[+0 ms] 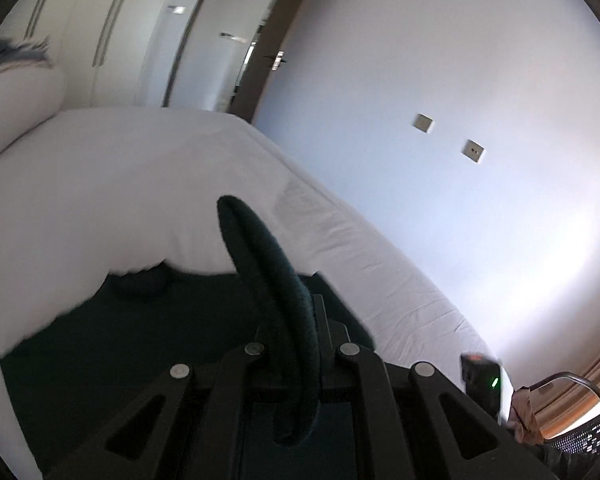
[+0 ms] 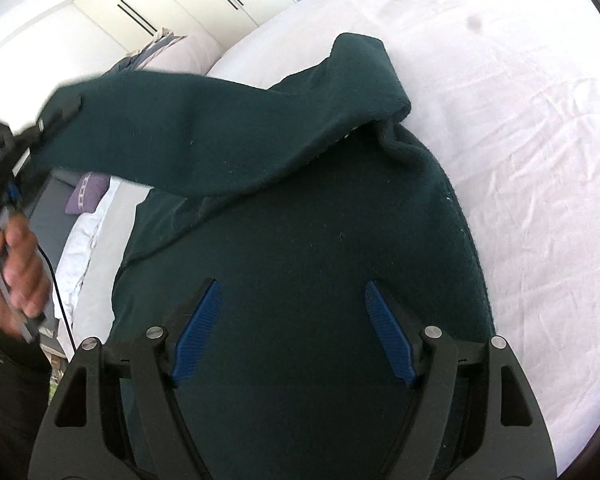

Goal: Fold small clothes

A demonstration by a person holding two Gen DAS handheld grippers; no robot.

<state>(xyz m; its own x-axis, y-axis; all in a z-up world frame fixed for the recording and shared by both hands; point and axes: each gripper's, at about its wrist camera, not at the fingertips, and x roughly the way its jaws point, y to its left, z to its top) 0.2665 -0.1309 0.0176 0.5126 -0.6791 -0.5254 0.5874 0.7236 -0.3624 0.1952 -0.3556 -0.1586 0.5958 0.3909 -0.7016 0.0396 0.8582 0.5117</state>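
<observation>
A dark green fleece garment lies on the white bed. My left gripper is shut on a fold of the garment's edge and holds it lifted above the bed. In the right wrist view that gripper shows at the left, pulling a sleeve-like part up and to the left. My right gripper is open, its blue pads spread just above the garment's body, holding nothing.
The white sheet covers the bed, with pillows at its head. A white wall and a door stand beyond. A black basket sits at the lower right. The person's hand holds the left gripper's handle.
</observation>
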